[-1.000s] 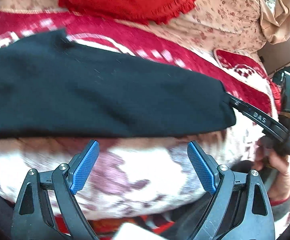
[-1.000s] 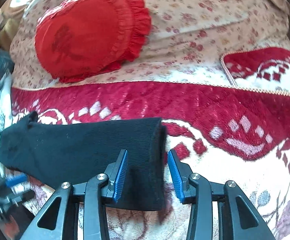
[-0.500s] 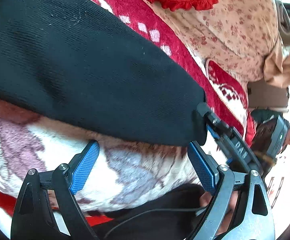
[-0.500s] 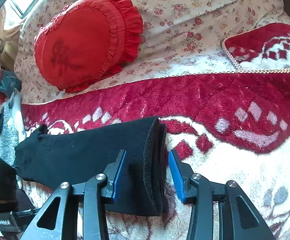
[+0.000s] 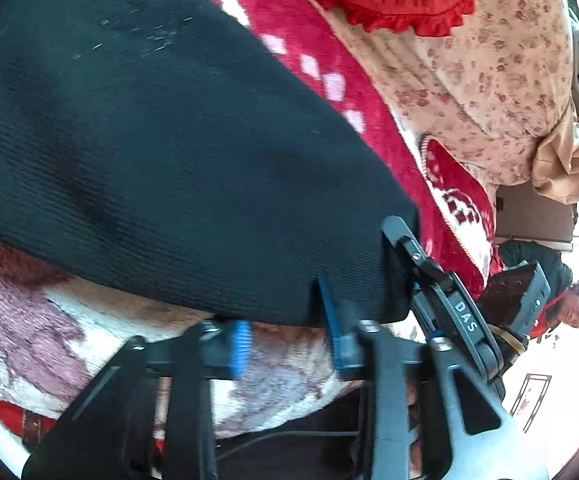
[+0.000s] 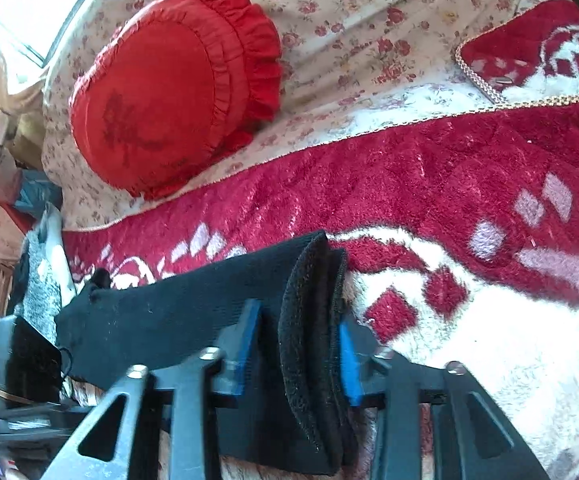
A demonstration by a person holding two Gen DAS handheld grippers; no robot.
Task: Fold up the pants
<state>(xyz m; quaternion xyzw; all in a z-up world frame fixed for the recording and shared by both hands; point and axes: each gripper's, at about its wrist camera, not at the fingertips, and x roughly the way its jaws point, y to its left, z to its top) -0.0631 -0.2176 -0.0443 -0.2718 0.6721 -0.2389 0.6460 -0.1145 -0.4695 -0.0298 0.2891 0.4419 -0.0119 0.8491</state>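
Observation:
The black pants lie folded lengthwise on a red and white plush blanket. In the left wrist view my left gripper sits at the near edge of the pants, jaws narrowed with a gap still between the blue pads, the right pad against the cloth edge. The right gripper's black arm shows there at the pants' end. In the right wrist view my right gripper has its pads on either side of the layered end of the pants, closing on it.
A round red frilled cushion lies on a floral bedsheet behind the blanket. A second red and white cover lies at the far right. A person is beyond the bed edge in the left wrist view.
Both grippers have narrowed their jaws. The left gripper moved up to the pants' edge near the right gripper. The right gripper's pads closed in on the layered end.

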